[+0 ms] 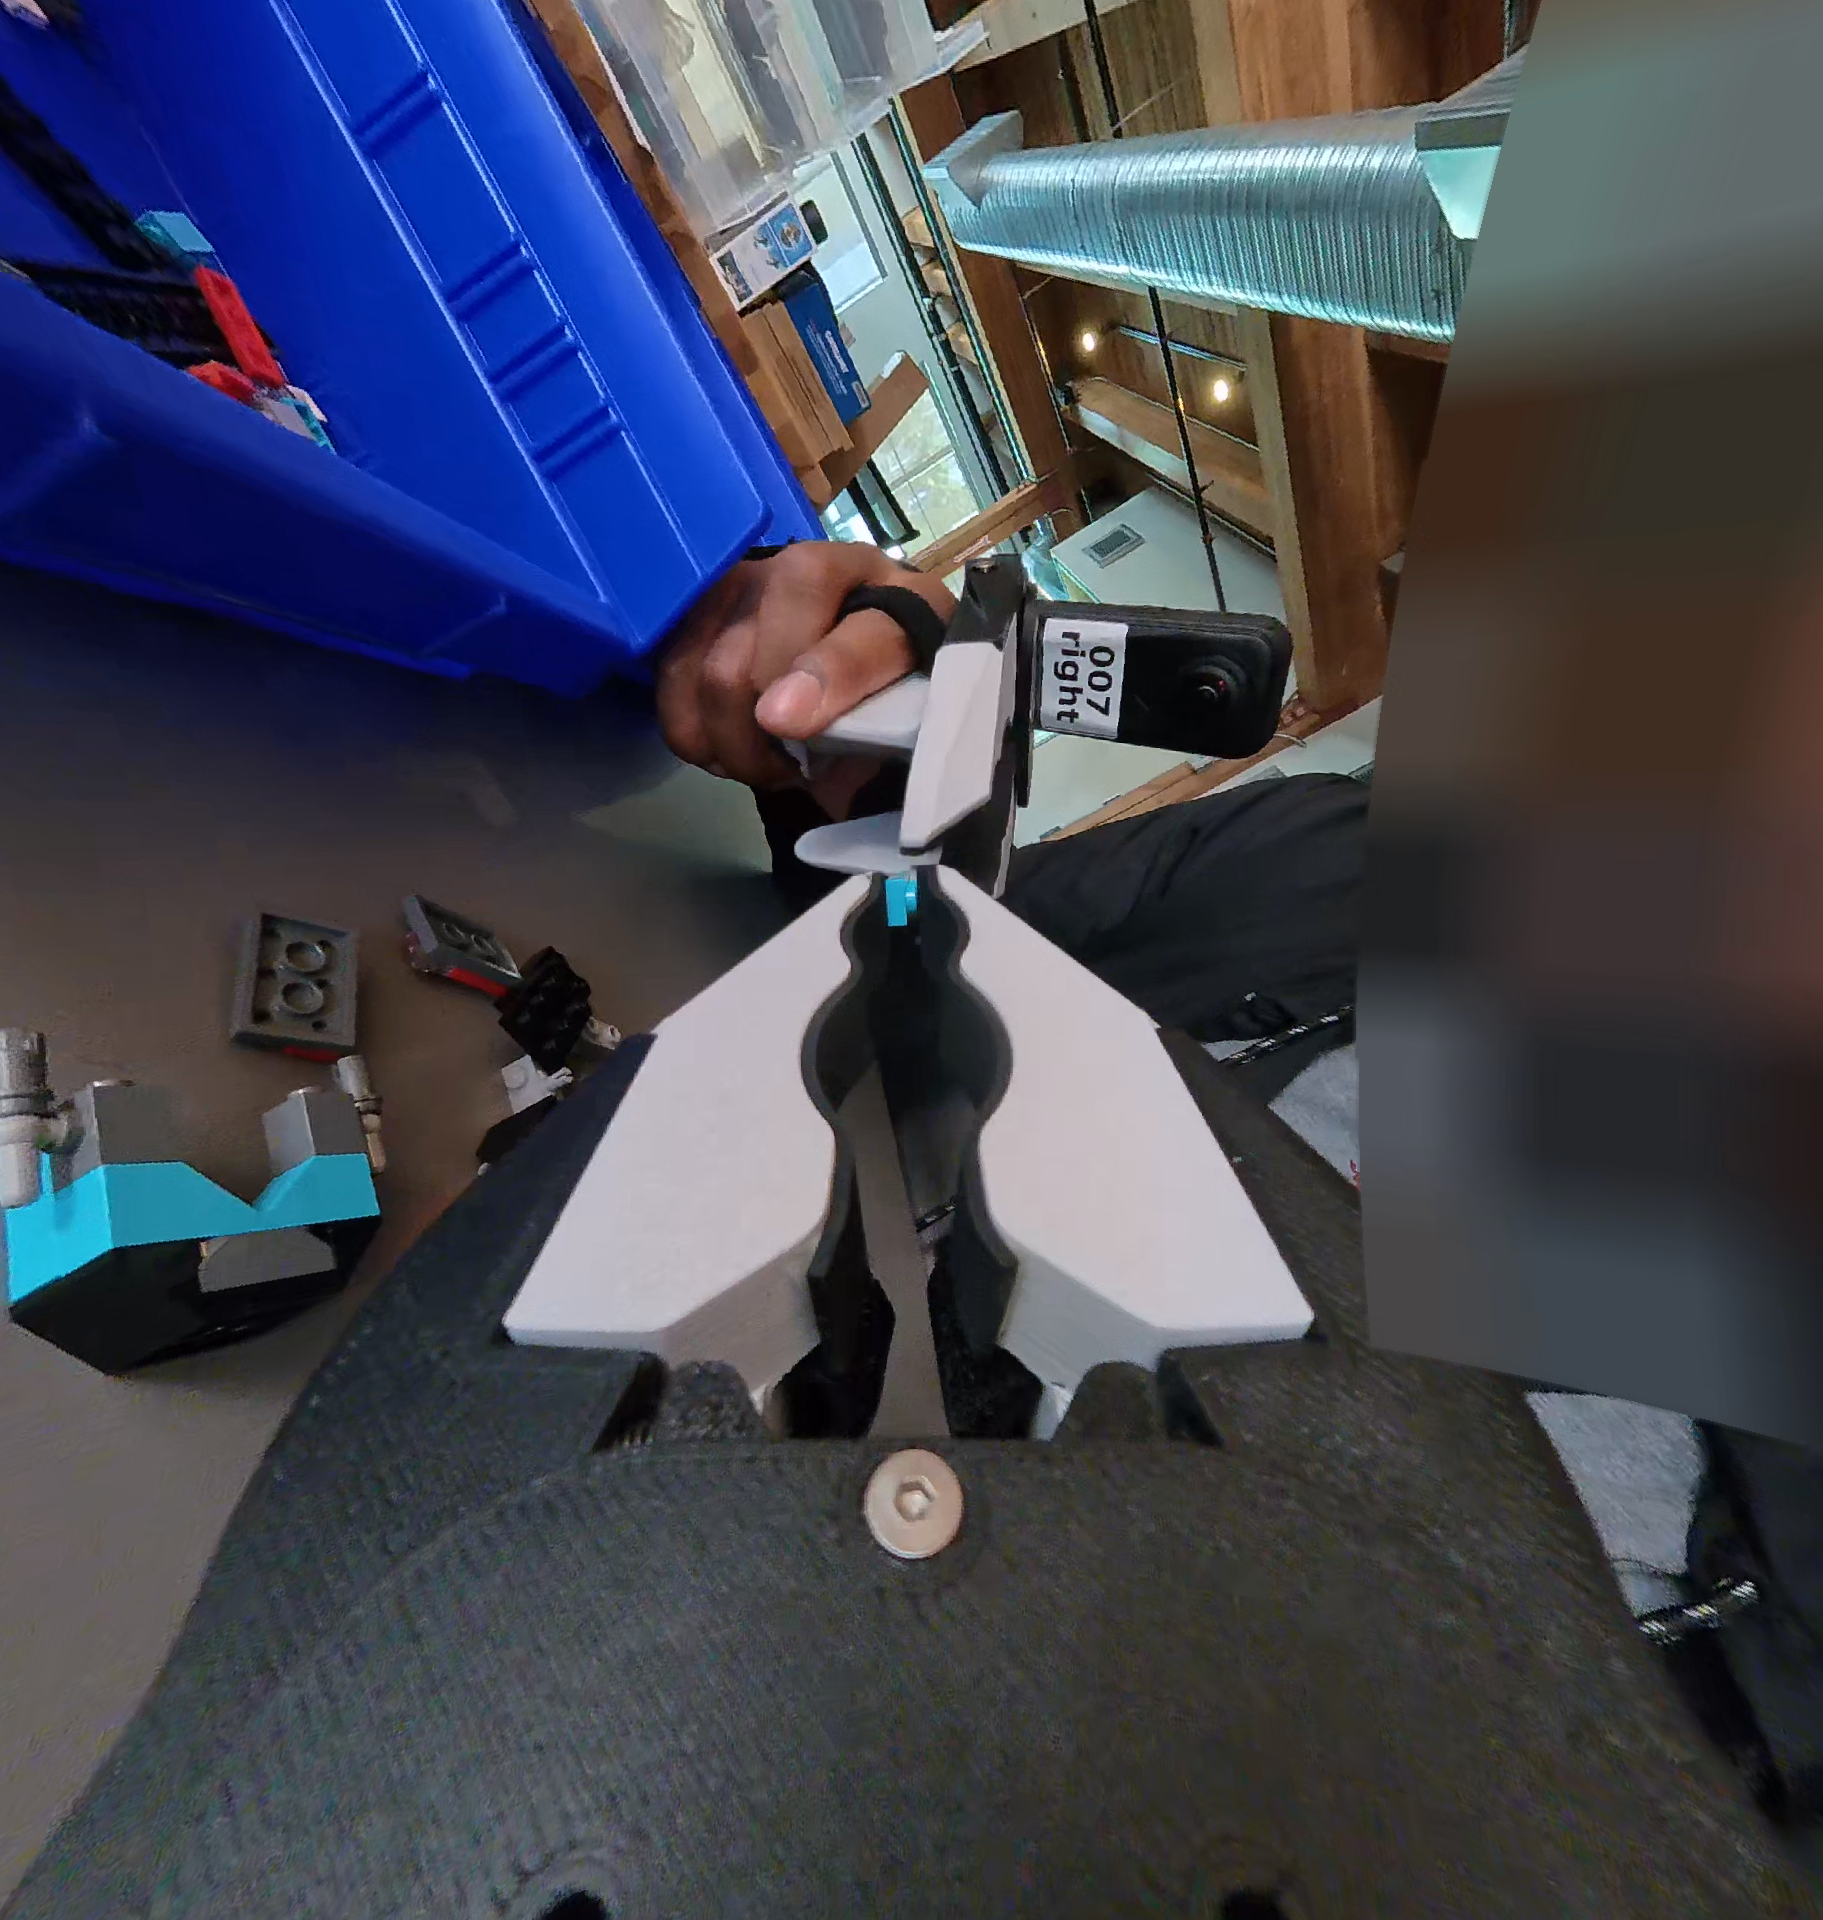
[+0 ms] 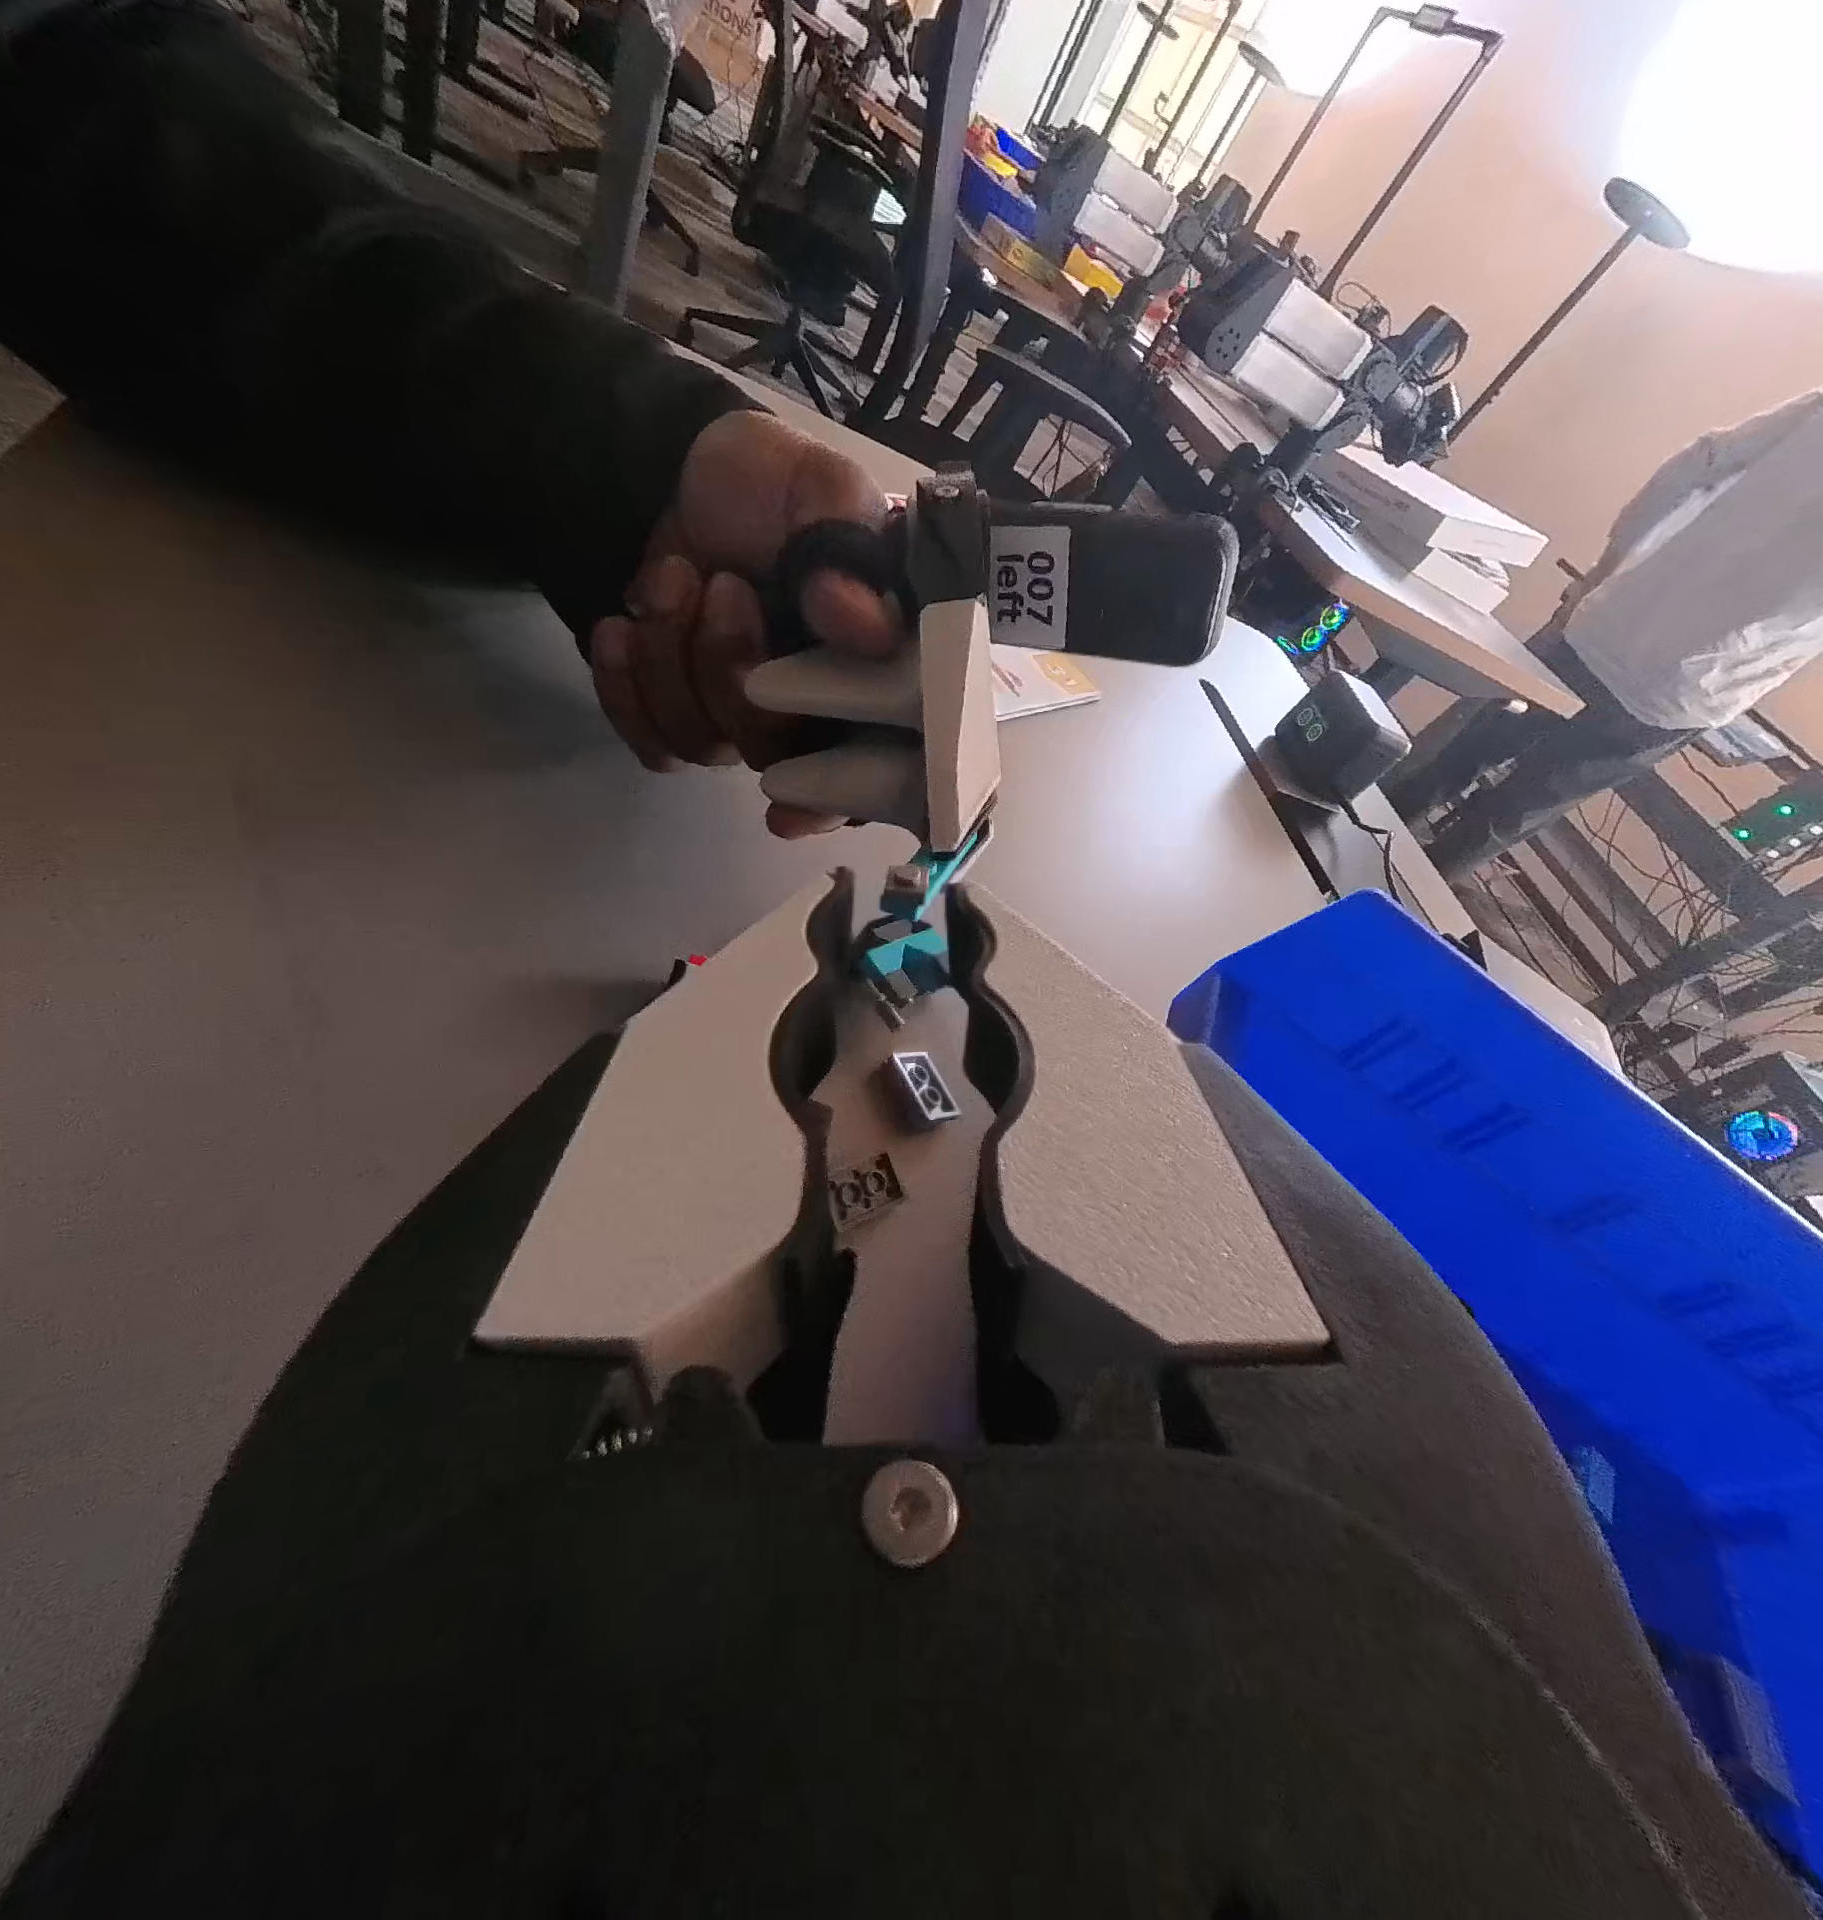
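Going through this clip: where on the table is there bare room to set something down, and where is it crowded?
Free: the grey table stretch left of the right tool, below the sleeve. Crowded: between the blue bin and the left tool, where grey plates, a black brick cluster and a teal-and-black assembly lie.

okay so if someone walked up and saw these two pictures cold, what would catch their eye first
Probably the two hand-held grippers meeting tip to tip above the grey table, with the left gripper pinching a small teal brick piece right at the right gripper. Next, the big blue bin at the table's far side, and the teal, grey and black brick assembly lying beside loose grey plates.
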Demonstrator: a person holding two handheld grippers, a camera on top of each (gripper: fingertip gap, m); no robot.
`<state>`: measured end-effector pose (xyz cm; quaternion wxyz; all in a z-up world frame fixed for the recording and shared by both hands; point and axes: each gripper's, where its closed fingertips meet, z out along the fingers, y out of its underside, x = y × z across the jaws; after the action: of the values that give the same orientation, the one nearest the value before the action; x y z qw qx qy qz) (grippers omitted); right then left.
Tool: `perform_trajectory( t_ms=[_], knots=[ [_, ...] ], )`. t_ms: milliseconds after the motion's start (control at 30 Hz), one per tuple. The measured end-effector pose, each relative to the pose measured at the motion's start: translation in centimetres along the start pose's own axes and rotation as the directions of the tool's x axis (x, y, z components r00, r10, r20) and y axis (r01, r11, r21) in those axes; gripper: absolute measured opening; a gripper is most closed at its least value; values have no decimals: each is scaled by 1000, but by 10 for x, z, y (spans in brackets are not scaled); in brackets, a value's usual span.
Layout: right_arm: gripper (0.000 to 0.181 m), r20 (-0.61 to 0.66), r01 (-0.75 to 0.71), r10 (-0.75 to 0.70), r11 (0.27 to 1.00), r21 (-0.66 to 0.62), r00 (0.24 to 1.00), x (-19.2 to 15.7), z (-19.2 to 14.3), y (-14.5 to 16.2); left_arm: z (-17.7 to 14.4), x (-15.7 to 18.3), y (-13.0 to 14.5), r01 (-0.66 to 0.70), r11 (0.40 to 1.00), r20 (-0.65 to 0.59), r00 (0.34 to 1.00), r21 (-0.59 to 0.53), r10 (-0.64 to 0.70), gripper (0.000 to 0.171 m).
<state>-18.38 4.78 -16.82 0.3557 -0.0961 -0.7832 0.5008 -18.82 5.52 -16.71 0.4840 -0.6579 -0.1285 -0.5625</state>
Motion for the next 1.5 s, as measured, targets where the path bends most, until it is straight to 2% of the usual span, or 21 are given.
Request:
perform_trajectory(
  t_ms=[367, 567, 700, 767, 867, 933, 1000, 1100, 1233, 1500],
  knots=[
    [9, 31, -6, 5, 1000, 16, 1000, -5, 0, -3, 2, 2, 6, 13, 999, -21, 1000, -32, -14, 5],
    [9, 137, 7, -12, 999, 32, 991, -21, -5, -5, 7, 5, 21, 3, 992, -36, 999, -124, -8, 4],
    [9, 255, -45, 34, 998, 39, 966, -36, -11, -7, 12, 9, 37, -21, 978, -48, 999, -207, 11, 4],
    [9, 269, -54, 44, 998, 32, 962, -38, -12, -6, 14, 9, 39, -28, 976, -44, 999, -216, 19, 5],
    [10, 158, -29, 24, 999, 31, 987, -21, -9, -6, 10, 6, 22, -76, 988, -15, 997, -137, 75, 5],
    [26, 33, -29, 27, 997, 75, 999, -2, -8, -14, 5, -1, 6, -138, 989, 74, 987, -61, 143, 5],
    [30, -72, -50, 59, 991, 122, 996, 12, -7, -23, 1, -3, -9, -227, 974, 149, 963, 5, 224, 5],
    [30, -227, -29, 44, 997, 67, 973, 26, 0, -16, -1, 0, -20, -297, 954, 223, 934, 46, 280, 5],
    [28, -356, -75, 76, 997, 18, 931, 39, 4, -8, -3, 1, -27, -362, 929, 303, 896, 72, 325, 5],
    [13, -399, -11, -32, 994, -107, 916, 36, 10, 3, -2, -2, -28, -430, 902, 397, 835, 39, 381, 5]
  ],
)
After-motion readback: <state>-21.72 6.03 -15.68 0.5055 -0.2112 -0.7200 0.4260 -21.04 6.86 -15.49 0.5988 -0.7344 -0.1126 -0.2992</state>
